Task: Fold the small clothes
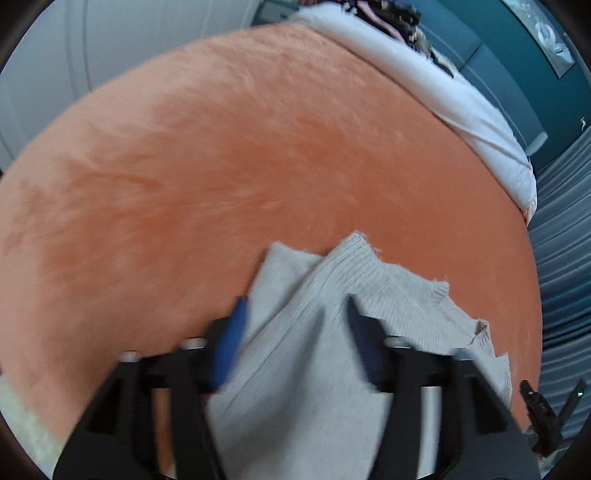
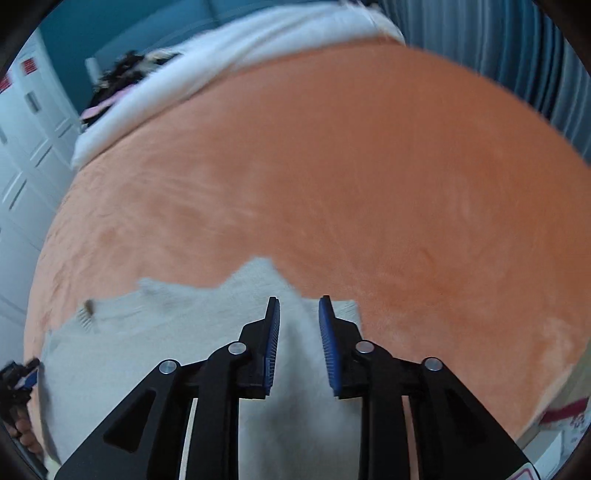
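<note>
Left tongs (image 1: 295, 314) spread wide and right tongs (image 2: 298, 314) narrower, both astride a grey knit sweater (image 1: 314, 332) near the orange bed's (image 1: 258, 147) front edge — unpinched, loose folds could slip.

Blanket (image 1: 258, 155) plain orange, plush. Knit garment (image 1: 314, 350) pale grey-beige, fine ribbed texture, small tan tag at neck. Sheet (image 1: 443, 96) at far edge white. Clothes pile (image 1: 391, 18) dark with pink bits. Wall (image 1: 517, 55) teal. Curtain (image 2: 498, 44) grey-blue, vertical pleats. Both grippers black, pads (image 2: 327, 343) blue. Cabinet doors (image 2: 26, 155) white.
</note>
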A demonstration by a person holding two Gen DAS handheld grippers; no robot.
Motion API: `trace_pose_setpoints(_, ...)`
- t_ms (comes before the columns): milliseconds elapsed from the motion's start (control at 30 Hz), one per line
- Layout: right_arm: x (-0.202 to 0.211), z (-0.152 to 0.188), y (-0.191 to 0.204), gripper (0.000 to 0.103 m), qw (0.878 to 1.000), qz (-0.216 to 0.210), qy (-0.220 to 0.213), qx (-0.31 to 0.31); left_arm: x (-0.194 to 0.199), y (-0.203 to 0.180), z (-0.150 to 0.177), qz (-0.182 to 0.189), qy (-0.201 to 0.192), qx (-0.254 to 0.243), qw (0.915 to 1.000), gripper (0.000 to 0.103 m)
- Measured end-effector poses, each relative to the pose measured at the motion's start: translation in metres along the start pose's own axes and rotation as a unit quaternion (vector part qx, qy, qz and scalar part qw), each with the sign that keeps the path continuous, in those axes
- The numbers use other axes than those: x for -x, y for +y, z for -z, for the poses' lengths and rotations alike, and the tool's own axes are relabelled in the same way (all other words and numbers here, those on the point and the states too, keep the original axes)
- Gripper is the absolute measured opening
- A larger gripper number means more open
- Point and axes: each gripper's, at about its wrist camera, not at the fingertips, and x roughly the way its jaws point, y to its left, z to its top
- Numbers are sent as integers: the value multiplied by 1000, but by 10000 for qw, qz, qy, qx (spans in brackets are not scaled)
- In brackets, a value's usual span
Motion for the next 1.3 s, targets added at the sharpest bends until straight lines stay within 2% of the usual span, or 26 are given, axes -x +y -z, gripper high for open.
trace_pose_setpoints(33, 8, 10, 14, 27, 9995, -286, 61, 103, 11, 7, 10, -89, -65, 21, 9999, 81)
trace_pose_setpoints(100, 15, 33, 46, 27, 9951, -885, 308, 326, 22, 25, 35, -109, 70, 197, 9997, 82)
trace_pose_setpoints(167, 9, 61, 87, 27, 9870, -1341, 621, 625, 21, 47, 57, -36, 343, 646, 9973, 82)
trace_pose_setpoints(233, -8, 84, 115, 27, 9813, -1431, 906, 914, 14, 66, 78, 64, 580, 1107, 9921, 83)
trace_pose_setpoints(300, -47, 105, 136, 27, 9771, -1222, 1320, 1136, 18, 72, 88, 234, 261, 1243, 9916, 85)
trace_pose_setpoints(367, -51, 110, 140, 27, 9805, -1189, 1016, 1189, 15, 66, 86, 79, 288, 1162, 9928, 84)
trace_pose_setpoints(400, -52, 106, 144, 27, 9797, -1134, 1081, 1249, 13, 60, 82, 70, 277, 1106, 9935, 69)
trace_pose_setpoints(433, -49, 103, 146, 28, 9793, -1148, 1141, 1216, 12, 54, 76, 243, 338, 1020, 9939, 33)
trace_pose_setpoints(467, -46, 98, 146, 28, 9789, -1211, 1186, 1146, 10, 46, 68, 477, 554, 949, 9928, 22)
trace_pose_setpoints(500, -43, 95, 145, 28, 9786, -1289, 1208, 1058, 17, 38, 63, 527, 542, 959, 9925, 21)
trace_pose_setpoints(567, -28, 90, 131, 29, 9803, -1455, 1115, 736, 45, 6, 54, 1021, 232, 658, 9923, 19)
trace_pose_setpoints(600, -19, 86, 119, 29, 9809, -1587, 1024, 474, 65, -24, 49, 1193, 48, 249, 9925, 18)
trace_pose_setpoints(667, 8, 92, 81, 32, 9798, -1786, 901, 13, 101, -86, 48, 1664, -200, -469, 9847, 18)
trace_pose_setpoints(767, 28, 89, 35, 34, 9806, -1770, 712, -451, 132, -170, 66, 2356, -235, -1385, 9616, 18)
trace_pose_setpoints(867, 44, 94, -13, 40, 9830, -1562, 519, -809, 126, -253, 113, 2759, 102, -2307, 9330, 19)
trace_pose_setpoints(933, 46, 100, -43, 42, 9832, -1386, 468, -1090, 94, -290, 151, 2680, 490, -2780, 9211, 27)
trace_pose_setpoints(967, 44, 104, -54, 44, 9827, -1309, 496, -1209, 72, -304, 173, 2520, 722, -3088, 9143, 29)
trace_pose_setpoints(1000, 43, 107, -65, 44, 9823, -1231, 535, -1305, 53, -310, 190, 2215, 874, -3314, 9129, 36)
trace_pose_setpoints(1033, 44, 110, -73, 44, 9822, -1161, 560, -1364, 38, -309, 207, 1795, 1024, -3472, 9148, 37)
trace_pose_setpoints(1067, 45, 112, -77, 44, 9820, -1130, 574, -1404, 32, -302, 217, 1588, 1128, -3487, 9168, 38)
trace_pose_setpoints(1100, 48, 112, -82, 45, 9813, -1166, 556, -1427, 33, -288, 224, 1629, 1206, -3397, 9184, 50)
trace_pose_setpoints(1133, 53, 112, -84, 50, 9805, -1241, 500, -1439, 40, -271, 226, 1711, 1155, -3296, 9213, 71)
trace_pose_setpoints(1167, 57, 111, -87, 61, 9802, -1298, 455, -1427, 47, -258, 226, 1700, 1031, -3258, 9243, 77)
trace_pose_setpoints(1233, 59, 106, -81, 69, 9790, -1468, 415, -1351, 67, -223, 222, 1426, 647, -3374, 9282, 86)
trace_pose_setpoints(1300, 52, 98, -74, 72, 9738, -1790, 476, -1319, 74, -195, 217, 1137, 466, -3435, 9311, 91)
